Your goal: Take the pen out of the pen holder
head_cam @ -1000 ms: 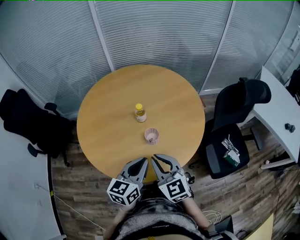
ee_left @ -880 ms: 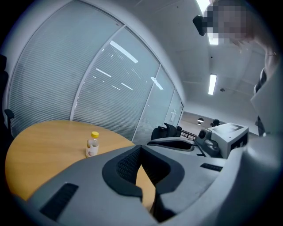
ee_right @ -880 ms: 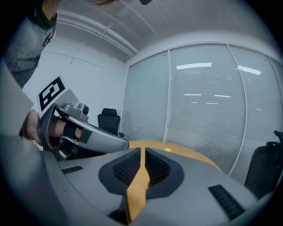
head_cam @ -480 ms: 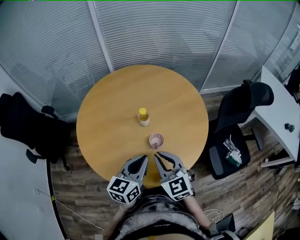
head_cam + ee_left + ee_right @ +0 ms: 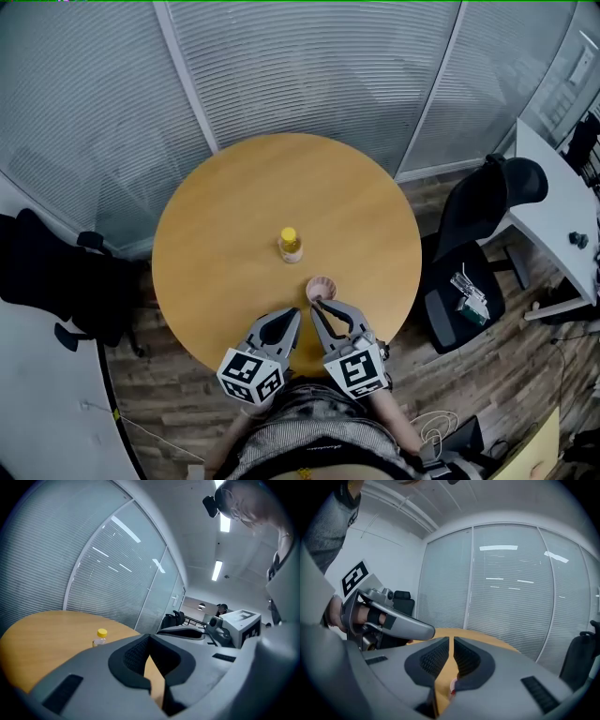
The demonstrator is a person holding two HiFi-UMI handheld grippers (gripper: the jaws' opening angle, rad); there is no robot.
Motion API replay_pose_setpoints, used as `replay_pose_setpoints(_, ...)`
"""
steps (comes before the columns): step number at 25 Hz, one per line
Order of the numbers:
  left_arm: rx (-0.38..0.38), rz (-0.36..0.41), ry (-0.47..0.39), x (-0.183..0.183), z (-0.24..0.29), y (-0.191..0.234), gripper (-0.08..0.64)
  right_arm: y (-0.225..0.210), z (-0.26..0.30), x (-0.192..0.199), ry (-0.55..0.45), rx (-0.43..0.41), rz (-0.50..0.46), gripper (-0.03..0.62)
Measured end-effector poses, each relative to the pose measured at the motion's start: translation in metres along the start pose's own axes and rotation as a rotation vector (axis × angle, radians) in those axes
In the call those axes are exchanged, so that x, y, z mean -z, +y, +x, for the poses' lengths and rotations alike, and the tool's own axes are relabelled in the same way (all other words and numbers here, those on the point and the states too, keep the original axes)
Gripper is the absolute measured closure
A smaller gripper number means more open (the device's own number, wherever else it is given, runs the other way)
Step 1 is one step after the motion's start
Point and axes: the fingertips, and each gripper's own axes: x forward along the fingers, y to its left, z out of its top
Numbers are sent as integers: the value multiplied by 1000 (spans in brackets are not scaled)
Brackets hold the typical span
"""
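Note:
A small pink pen holder [image 5: 322,287] stands on the round wooden table [image 5: 234,216] near its front edge. I cannot make out the pen inside it. My right gripper [image 5: 319,306] is shut, its tips just short of the holder's near rim. In the right gripper view [image 5: 451,641] a sliver of the pink holder [image 5: 452,685] shows below the closed pads. My left gripper [image 5: 292,317] is also shut and empty, over the table's front edge beside the right one; its own view [image 5: 149,637] shows the jaw tips together.
A clear bottle with a yellow cap [image 5: 291,246] stands at the table's middle, beyond the holder, and also shows as the bottle [image 5: 99,638]. Black office chairs stand at right [image 5: 473,253] and left [image 5: 56,281]. A white desk [image 5: 558,202] is far right. Blinded glass walls lie behind.
The table, bottle and holder have drawn nearer to me. My right gripper's tips have closed the gap and now sit right by the holder. Both grippers stay shut.

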Motion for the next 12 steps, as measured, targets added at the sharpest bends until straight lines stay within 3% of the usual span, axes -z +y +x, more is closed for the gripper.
replay_pose_setpoints(8, 9, -10, 36, 7, 3, 9, 555, -2, 14, 19, 55, 7, 13, 549)
replay_pose_setpoints(12, 6, -14, 40, 9, 0, 14, 555, -3, 19, 35, 111, 21, -29, 548)
